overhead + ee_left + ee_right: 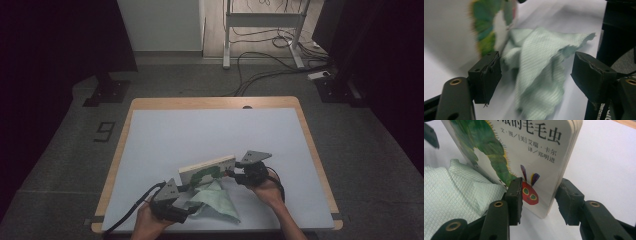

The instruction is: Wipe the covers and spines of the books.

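A board book (207, 167) with a green caterpillar on its cover (524, 150) stands on its long edge, leaning, on the white table mat (200, 130). My right gripper (231, 175) (537, 197) is shut on the book's lower corner, one jaw on the cover and the other on the back. A crumpled pale green cloth (215, 202) (541, 50) (449, 192) lies on the mat against the book's front. My left gripper (192, 199) (536, 75) is open just over the cloth; its jaws stand either side of it without pressing. The blurred book (484, 30) is beyond.
The mat covers a wooden table whose rim (215, 102) shows at the far side. A desk frame (262, 20) and cables (270, 55) are on the floor behind, and dark stands flank the table. Bare mat stretches toward the far edge.
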Demonstrator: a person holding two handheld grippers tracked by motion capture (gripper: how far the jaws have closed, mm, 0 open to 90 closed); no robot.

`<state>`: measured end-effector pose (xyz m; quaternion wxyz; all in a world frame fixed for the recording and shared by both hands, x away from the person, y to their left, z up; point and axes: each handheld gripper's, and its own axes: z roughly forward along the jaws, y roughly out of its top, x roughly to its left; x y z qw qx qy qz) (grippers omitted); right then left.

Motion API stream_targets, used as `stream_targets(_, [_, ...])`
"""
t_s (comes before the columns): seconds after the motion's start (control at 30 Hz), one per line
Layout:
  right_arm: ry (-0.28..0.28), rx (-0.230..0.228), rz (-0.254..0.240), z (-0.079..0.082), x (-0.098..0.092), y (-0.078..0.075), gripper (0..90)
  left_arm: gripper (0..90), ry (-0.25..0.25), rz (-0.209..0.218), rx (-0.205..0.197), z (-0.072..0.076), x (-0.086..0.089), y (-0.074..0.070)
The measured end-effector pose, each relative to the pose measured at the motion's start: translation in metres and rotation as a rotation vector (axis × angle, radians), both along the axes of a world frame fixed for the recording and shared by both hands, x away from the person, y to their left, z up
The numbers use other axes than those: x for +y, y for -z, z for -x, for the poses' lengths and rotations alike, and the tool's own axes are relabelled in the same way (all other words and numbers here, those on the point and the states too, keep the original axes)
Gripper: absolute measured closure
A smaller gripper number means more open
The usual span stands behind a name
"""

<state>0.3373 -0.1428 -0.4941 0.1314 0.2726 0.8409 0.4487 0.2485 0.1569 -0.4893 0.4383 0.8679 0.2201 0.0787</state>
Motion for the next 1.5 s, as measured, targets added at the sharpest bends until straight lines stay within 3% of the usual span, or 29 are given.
stream_targets(0.17, [0.0, -0.002, 0.001, 0.001, 0.0, 0.0, 56.2, 26.2, 0.031, -0.015, 0.01, -0.005, -0.022, 0.01])
stream_targets(0.37, [0.002, -0.004, -0.003, 0.001, 0.0, 0.001, 56.3, 34.7, 0.004, -0.095, 0.008, -0.013, -0.036, 0.028])
stream_targets(0.47, [0.002, -0.004, -0.004, 0.001, 0.0, 0.001, 56.2, 42.6, -0.006, -0.148, 0.002, -0.014, -0.038, 0.036])
stream_targets(0.57, [0.001, -0.005, -0.003, 0.001, 0.0, 0.001, 56.2, 52.0, -0.017, -0.143, 0.001, -0.015, -0.037, 0.035])
stream_targets(0.7, [0.004, -0.007, -0.005, 0.001, 0.0, 0.001, 56.3, 73.6, -0.038, -0.153, -0.026, -0.013, -0.035, 0.034])
stream_targets(0.8, [0.006, -0.008, -0.009, 0.002, -0.001, 0.001, 56.3, 80.2, -0.03, -0.132, -0.005, -0.014, -0.03, 0.031])
stream_targets(0.93, [0.007, -0.007, -0.013, 0.002, -0.001, 0.002, 56.3, 81.3, -0.039, -0.105, 0.011, -0.011, -0.019, 0.029])
stream_targets(1.3, [0.013, 0.001, -0.028, 0.002, -0.002, 0.002, 56.2, 81.3, -0.101, -0.099, 0.047, -0.008, 0.032, 0.016])
stream_targets(1.5, [0.015, 0.003, -0.032, 0.002, -0.002, 0.002, 56.2, 81.3, -0.151, -0.104, 0.042, -0.012, 0.056, 0.005])
